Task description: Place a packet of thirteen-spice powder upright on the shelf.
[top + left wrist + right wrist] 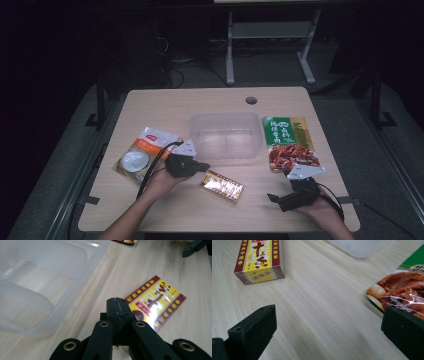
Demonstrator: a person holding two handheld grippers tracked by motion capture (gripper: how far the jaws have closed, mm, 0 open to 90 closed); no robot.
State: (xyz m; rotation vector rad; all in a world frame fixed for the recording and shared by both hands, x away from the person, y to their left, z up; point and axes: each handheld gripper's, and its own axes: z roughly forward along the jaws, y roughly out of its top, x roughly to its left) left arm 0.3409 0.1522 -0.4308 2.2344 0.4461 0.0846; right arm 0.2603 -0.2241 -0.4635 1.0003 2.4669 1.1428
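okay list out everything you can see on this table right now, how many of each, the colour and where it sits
Table: one, light wood, holding everything below.
Plastic container: one, clear, empty, table centre.
Small box: one, yellow and dark red, lying flat in front of the container.
Green packet: one, green top with a red food picture, right of the container.
White packet: one, white and orange, left of the container.
Cable hole: one, dark, far edge of the table.
Left gripper: one, black, jaws shut on nothing, just left of the small box.
Right gripper: one, black, jaws wide open, near the green packet's near end.
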